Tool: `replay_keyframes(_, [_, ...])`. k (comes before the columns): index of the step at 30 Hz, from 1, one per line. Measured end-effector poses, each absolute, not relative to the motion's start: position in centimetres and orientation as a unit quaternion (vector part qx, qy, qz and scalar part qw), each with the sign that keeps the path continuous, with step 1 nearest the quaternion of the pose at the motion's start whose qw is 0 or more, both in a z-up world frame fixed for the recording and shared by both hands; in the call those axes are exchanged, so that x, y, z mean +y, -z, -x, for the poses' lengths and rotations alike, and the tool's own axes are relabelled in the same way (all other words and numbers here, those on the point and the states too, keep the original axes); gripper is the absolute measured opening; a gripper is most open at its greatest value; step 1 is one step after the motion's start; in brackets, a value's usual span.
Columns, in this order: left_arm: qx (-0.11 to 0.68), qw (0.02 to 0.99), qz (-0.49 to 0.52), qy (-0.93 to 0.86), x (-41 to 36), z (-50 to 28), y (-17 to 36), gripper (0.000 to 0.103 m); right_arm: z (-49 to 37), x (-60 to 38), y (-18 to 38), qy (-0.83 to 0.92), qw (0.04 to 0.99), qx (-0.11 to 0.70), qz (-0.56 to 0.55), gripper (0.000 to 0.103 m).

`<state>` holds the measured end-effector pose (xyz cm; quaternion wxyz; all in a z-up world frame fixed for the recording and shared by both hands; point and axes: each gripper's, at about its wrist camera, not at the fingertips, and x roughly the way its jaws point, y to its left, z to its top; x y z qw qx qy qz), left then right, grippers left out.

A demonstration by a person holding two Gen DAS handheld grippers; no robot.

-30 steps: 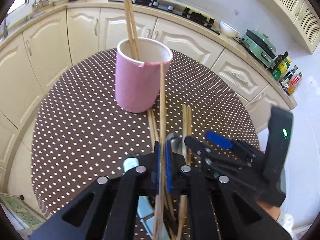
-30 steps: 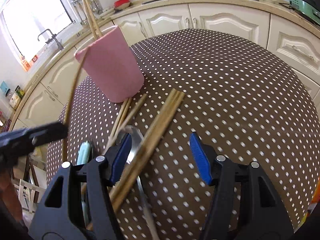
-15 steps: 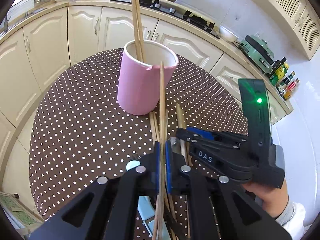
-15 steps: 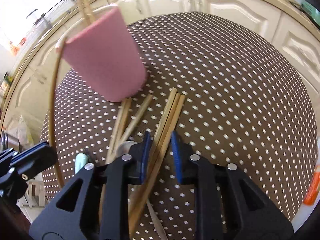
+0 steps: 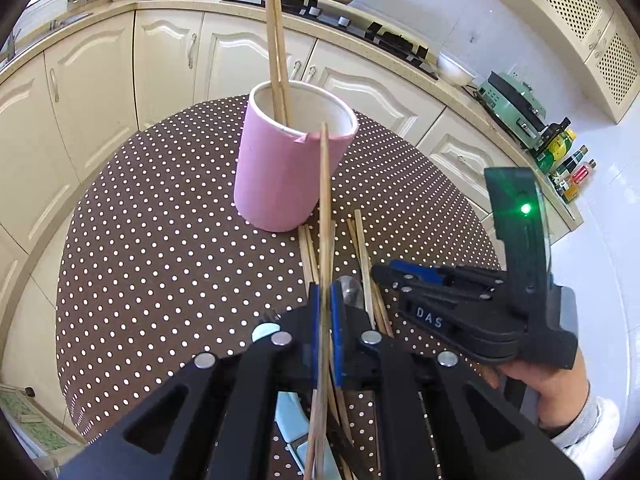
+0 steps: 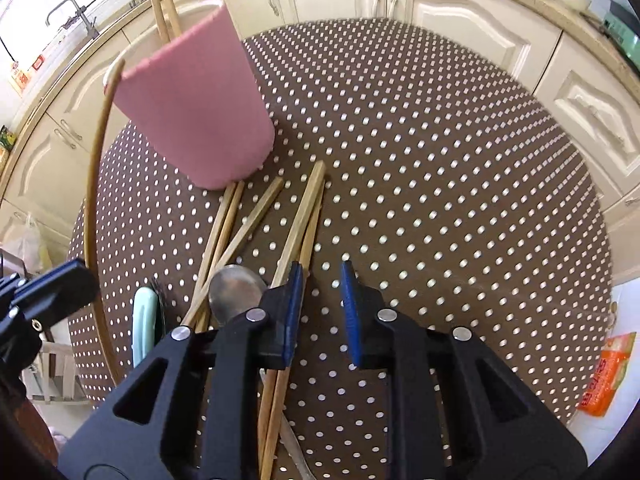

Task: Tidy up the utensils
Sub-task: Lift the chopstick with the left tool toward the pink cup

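Our left gripper [image 5: 325, 314] has its jaws clamped on a single chopstick [image 5: 325, 200], held low on the shaft. We judge this leaves most of its length free to steer, and its tip sits at the near rim of the pink cup [image 5: 280, 176] at 12 o'clock. Two chopsticks [image 5: 276, 40] already stand in the cup, leaning on its far wall, so the near half of the mouth is open to take another. The cup stands upright towards the far side of the round dotted counter [image 6: 440, 160]. Our right gripper [image 6: 320, 276] hangs over the pile at 3 o'clock of the left one, jaws a narrow gap apart with only bare cloth between the pads. A pair of loose chopsticks [image 6: 304, 216] runs along the outside of its left pad and under that finger, so we judge nothing is gripped there. More chopsticks fan out from the cup's foot at 11 o'clock of that gripper. A spoon [image 6: 236, 292] and a pale green handle [image 6: 143, 320] lie among them at 9 o'clock. The counter from 12 to 4 o'clock of the right gripper is clear cloth out to the edge, which gives it room to swing. The crowded side is between the two grippers, where we think the raised stick and the right tool could clash.
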<state>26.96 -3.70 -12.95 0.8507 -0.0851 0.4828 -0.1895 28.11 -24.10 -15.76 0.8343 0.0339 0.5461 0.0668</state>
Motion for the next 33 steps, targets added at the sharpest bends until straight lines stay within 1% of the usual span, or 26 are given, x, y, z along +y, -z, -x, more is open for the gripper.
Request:
replay_keyframes(4, [0.484,0.850,0.083,0.188,-3.8,-27.1,12.9,0.005,-28.3,-23.3,16.1,-0.061,0.830,0.554,-0.017,0.020])
replay_keyframes(6, [0.485,0.850,0.083,0.188,-3.9,-27.2,12.9,0.005,-28.8,-22.0,16.5,-0.053,0.830,0.555,0.004,0.016])
replay_keyframes(10, [0.485,0.851,0.083,0.186,-4.0,-27.3,12.8,0.005,-29.2,-21.6,16.6,-0.049,0.828,0.559,0.004,0.006])
replay_keyframes(17, [0.475,0.854,0.084,0.196,-4.2,-26.5,12.4,0.005,-27.9,-24.7,15.6,-0.063,0.847,0.527,-0.039,0.005])
replay_keyframes(25, [0.428,0.872,0.096,0.216,-4.2,-24.5,10.0,0.005,-24.1,-27.7,11.1,-0.113,0.887,0.437,-0.096,0.005])
replay_keyframes(33, [0.378,0.889,0.101,0.239,-4.8,-22.5,7.0,0.005,-21.1,-27.6,4.8,-0.159,0.925,0.331,-0.101,0.005])
